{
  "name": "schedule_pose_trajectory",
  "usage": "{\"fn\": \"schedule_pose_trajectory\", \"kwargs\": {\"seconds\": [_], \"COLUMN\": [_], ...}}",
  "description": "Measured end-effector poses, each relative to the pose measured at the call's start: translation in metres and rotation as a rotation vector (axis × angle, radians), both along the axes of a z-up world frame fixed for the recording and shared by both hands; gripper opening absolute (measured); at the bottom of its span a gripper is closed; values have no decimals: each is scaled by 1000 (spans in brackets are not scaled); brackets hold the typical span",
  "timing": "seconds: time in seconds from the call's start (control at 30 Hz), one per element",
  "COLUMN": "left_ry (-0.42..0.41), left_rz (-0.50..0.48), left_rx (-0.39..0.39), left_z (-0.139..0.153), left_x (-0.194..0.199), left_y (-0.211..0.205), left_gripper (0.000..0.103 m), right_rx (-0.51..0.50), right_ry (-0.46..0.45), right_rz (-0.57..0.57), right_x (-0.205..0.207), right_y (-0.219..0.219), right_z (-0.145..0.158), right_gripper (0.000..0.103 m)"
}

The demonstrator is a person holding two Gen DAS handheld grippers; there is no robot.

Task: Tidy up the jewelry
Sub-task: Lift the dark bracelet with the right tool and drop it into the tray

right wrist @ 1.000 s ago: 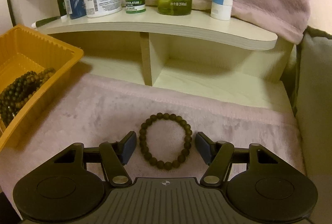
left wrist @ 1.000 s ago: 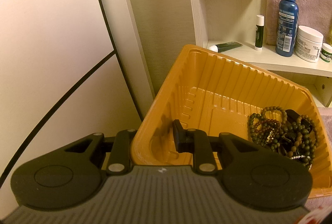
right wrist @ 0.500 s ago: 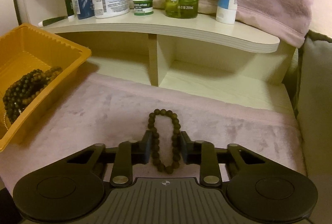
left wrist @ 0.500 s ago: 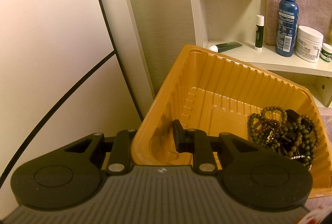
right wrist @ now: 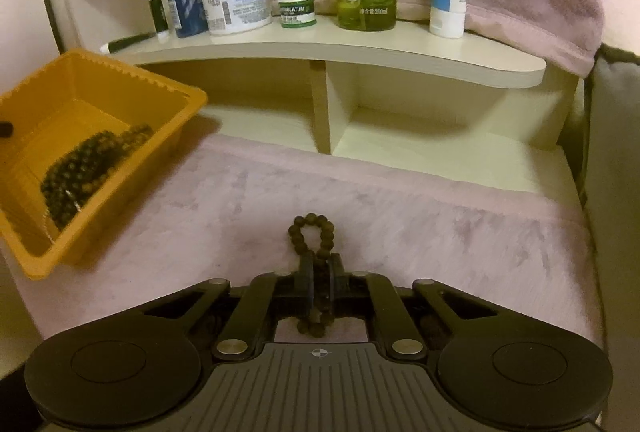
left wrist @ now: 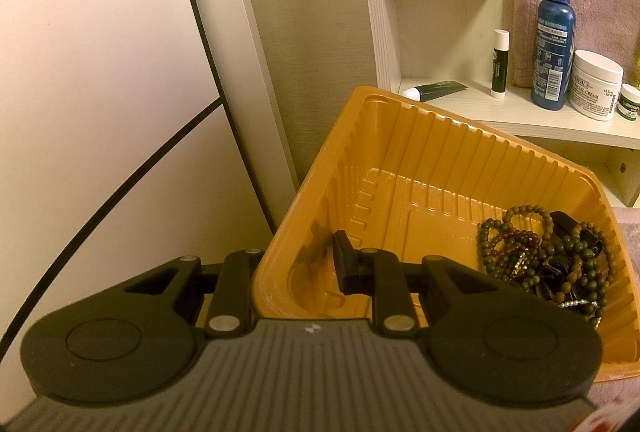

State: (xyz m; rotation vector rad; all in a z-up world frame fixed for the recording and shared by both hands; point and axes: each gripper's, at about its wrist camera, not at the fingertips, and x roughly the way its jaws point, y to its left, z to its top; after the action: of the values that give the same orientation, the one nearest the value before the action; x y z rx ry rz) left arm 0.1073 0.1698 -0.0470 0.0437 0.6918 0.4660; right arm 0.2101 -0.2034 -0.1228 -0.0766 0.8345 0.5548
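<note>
jaws on our right gripper [right wrist: 319, 282] have just been closing and now pinch the dark bead bracelet [right wrist: 313, 238] flat between the pads, so the loop is squeezed into a narrow oval. its long axis runs straight out along the fingers — a small eye of beads pokes ahead of the tips, and the rest trails back toward the gripper body. it lies over the pink fleece cloth [right wrist: 400, 199]; whether it is lifted clear we cannot tell.

our left gripper [left wrist: 296, 264] is clamped on the near wall of the orange tray [left wrist: 400, 135], one finger inside and one outside the rim, holding it tilted. inside, a tangle of beaded strands [left wrist: 548, 264] sits heaped in the right corner as the left camera sees it.

the relation that counts: from the right wrist view the tray [right wrist: 172, 99] lies up and to the left of the held bracelet, well apart from it, its open mouth turned toward us. we judge the next move to be a carry leftward and over the near rim — the right hand does that, since the left is occupied steadying the tray. the dangling end could catch the rim if carried low.
</note>
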Motion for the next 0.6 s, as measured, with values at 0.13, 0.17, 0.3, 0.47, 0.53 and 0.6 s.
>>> {"fn": "schedule_pose_trajectory", "kwargs": {"seconds": [0.13, 0.17, 0.3, 0.47, 0.53, 0.6], "left_ry": [0, 0, 0, 0, 0, 0], "left_rz": [0, 0, 0, 0, 1, 1], "left_rx": [0, 0, 0, -2, -4, -3], "left_z": [0, 0, 1, 1, 1, 1], "left_x": [0, 0, 0, 0, 0, 0], "left_y": [0, -1, 0, -1, 0, -1], "left_gripper": [21, 21, 21, 21, 21, 21], "right_rx": [27, 41, 88, 143, 164, 193], "right_ry": [-7, -7, -35, -81, -93, -99], "right_rz": [-5, -4, 1, 34, 46, 61], "right_x": [-4, -5, -9, -15, -17, -18], "right_y": [-1, -2, -1, 8, 12, 17], "right_z": [8, 11, 28, 53, 61, 70], "right_gripper": [7, 7, 7, 7, 7, 7]}}
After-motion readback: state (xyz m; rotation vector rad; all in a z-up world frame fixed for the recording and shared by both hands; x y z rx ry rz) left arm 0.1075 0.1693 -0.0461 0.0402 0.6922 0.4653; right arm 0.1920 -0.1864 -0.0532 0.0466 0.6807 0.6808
